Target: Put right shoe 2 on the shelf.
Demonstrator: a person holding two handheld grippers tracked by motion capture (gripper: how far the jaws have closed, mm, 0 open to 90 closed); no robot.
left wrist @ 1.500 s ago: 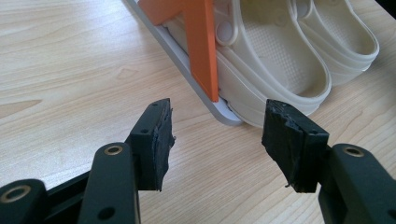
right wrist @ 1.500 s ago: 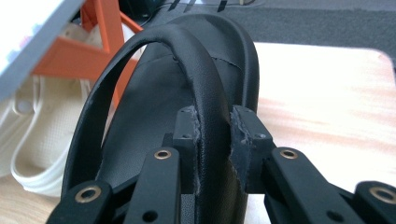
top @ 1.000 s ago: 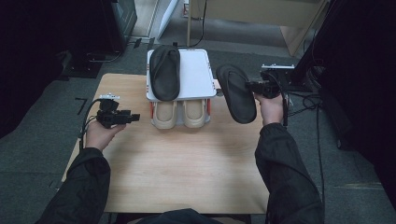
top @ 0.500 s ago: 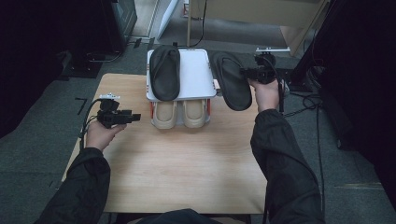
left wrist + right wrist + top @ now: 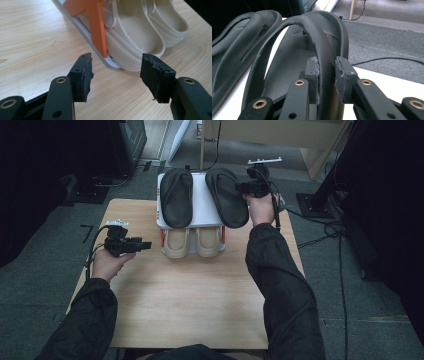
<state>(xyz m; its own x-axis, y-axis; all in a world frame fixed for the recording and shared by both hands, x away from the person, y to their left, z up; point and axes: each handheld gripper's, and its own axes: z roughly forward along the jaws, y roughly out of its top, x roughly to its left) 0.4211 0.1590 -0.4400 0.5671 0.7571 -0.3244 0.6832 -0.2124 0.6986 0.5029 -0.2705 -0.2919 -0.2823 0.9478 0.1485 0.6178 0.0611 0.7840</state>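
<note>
The right tool (image 5: 327,75) clenches a black sandal's (image 5: 227,195) strap over the rack's (image 5: 202,212) right edge; the left tool (image 5: 116,75) gapes empty.

You have a light wooden table (image 5: 190,305) in front of you, standing on a grey carpeted floor (image 5: 45,285). On the far half of the table, a pair of cream rubber clogs (image 5: 193,241) sits side by side under the lower edge of the rack, toes pointing away from you. In the left gripper view you see the nearer clog just beside an orange bracket (image 5: 96,23). Beyond the table's far edge you can make out a pale wooden cabinet (image 5: 280,135) and black cables (image 5: 325,237) trailing across the floor on the right. A dark cabinet (image 5: 127,140) stands at the far left, its details lost in shadow.
</note>
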